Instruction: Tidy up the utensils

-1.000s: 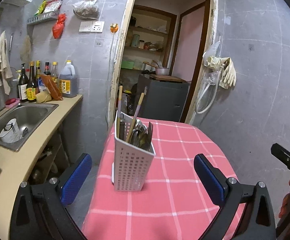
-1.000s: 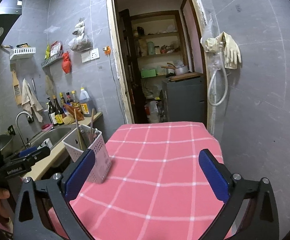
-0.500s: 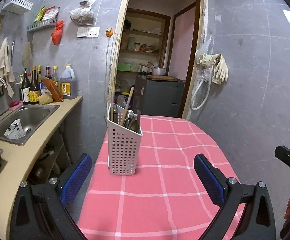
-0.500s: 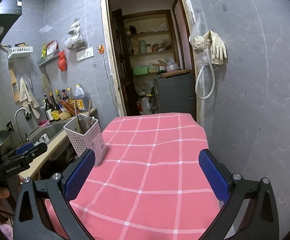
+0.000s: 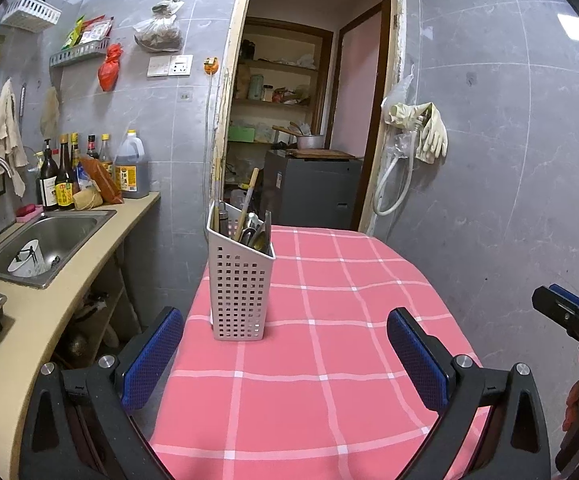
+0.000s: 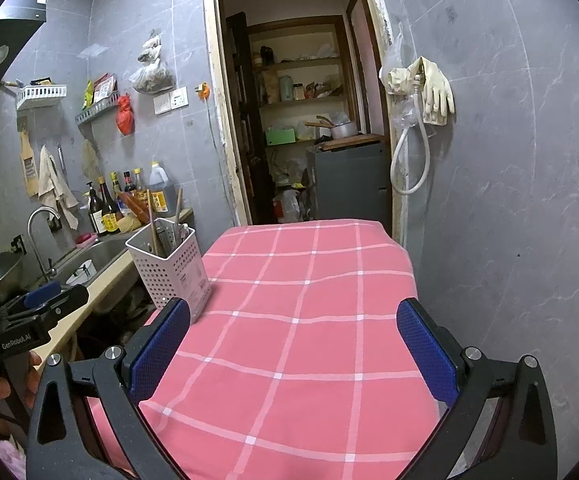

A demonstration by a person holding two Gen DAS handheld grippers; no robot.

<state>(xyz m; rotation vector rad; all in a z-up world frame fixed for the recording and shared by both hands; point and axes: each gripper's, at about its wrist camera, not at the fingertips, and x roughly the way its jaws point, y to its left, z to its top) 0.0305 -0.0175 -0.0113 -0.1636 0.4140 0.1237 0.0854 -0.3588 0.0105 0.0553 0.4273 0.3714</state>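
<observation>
A white perforated utensil holder [image 5: 240, 284] stands upright near the left edge of the table with the pink checked cloth [image 5: 329, 360]. Several utensils [image 5: 255, 228] stick out of its top, among them wooden handles and metal spoons. My left gripper [image 5: 285, 356] is open and empty, hanging back from the holder. In the right wrist view the utensil holder [image 6: 171, 268] stands to the left, just beyond my left blue pad. My right gripper [image 6: 293, 352] is open over the cloth [image 6: 301, 320] with nothing between its fingers.
A beige counter [image 5: 49, 308] with a steel sink [image 5: 45, 240] runs along the left, with bottles [image 5: 63, 176] at its back. A gap separates counter and table. A doorway [image 5: 297, 140] opens behind the table; a grey tiled wall [image 5: 509, 200] stands to the right.
Both grippers have pulled back and away from the holder, which now appears smaller and farther off. Both stay open and empty; the holder has not moved.
</observation>
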